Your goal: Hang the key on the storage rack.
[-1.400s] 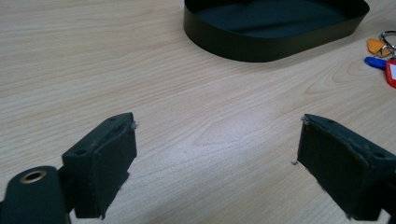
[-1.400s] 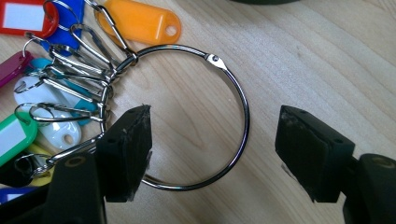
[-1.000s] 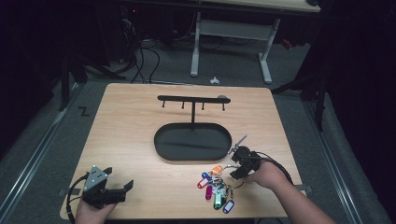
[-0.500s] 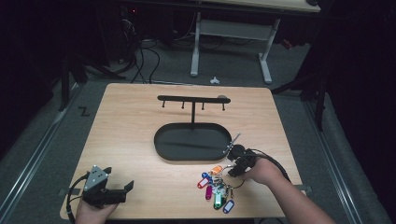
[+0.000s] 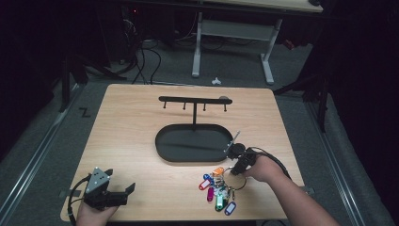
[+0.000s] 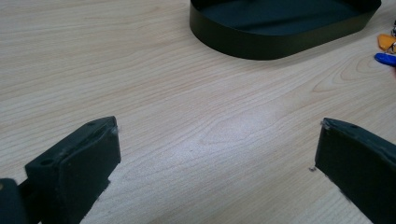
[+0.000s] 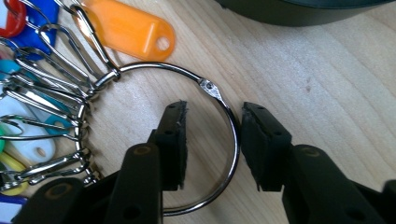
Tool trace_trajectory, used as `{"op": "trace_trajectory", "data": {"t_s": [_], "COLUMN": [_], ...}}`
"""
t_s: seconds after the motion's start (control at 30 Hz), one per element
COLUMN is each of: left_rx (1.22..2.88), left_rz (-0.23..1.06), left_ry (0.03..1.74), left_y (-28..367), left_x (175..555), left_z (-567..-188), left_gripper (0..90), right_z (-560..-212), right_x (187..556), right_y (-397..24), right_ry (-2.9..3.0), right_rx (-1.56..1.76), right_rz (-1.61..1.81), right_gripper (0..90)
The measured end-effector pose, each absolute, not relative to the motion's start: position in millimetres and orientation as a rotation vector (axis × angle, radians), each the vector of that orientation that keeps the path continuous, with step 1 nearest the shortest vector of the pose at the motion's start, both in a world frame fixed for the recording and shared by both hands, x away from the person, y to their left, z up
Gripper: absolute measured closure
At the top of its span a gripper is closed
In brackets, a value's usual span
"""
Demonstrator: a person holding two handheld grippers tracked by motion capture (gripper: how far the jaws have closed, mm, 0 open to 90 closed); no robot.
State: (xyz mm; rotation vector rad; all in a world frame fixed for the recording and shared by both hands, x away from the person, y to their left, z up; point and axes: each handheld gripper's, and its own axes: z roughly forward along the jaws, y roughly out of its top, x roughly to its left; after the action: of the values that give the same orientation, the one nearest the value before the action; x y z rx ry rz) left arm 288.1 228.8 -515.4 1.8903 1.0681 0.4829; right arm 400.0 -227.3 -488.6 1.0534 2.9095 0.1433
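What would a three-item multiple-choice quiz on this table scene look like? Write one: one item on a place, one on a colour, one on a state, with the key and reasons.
1. Where does the bunch of key tags lie?
A. Inside the black tray
B. On the table in front of the tray, near the right gripper
C. Hanging from the hook rack

2. What colour is the tag nearest the tray, at the top of the right gripper view?
A. Orange
B. Green
C. White

3. How does the right gripper stand to the metal ring?
A. Shut tight on it
B. Far from it
C. Open, one jaw on each side of the wire

Key:
1 B, the tags lie on bare wood before the black tray, by the right gripper.
2 A, the tag is plainly orange.
3 C, gaps show between both jaws and the ring's wire.
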Motion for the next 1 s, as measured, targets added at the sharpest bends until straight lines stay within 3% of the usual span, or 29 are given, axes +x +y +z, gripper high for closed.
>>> {"op": "trace_trajectory", "data": {"t_s": [0.43,1.0], "left_rx": [1.895,1.913], "left_rz": [0.488,0.489], "left_ry": [1.06,1.048], "left_y": [228.5,227.0], "left_x": [288.2,288.3], "left_z": [-516.9,-517.8], "left_gripper": [1.7,2.8], "right_z": [-487.7,-488.0], "right_x": [404.0,405.3], "right_y": [-224.8,-219.5], "right_ry": [2.945,2.96], "right_rx": [1.071,1.043], "right_rz": [0.036,-0.05], "right_gripper": [86.0,85.4]}}
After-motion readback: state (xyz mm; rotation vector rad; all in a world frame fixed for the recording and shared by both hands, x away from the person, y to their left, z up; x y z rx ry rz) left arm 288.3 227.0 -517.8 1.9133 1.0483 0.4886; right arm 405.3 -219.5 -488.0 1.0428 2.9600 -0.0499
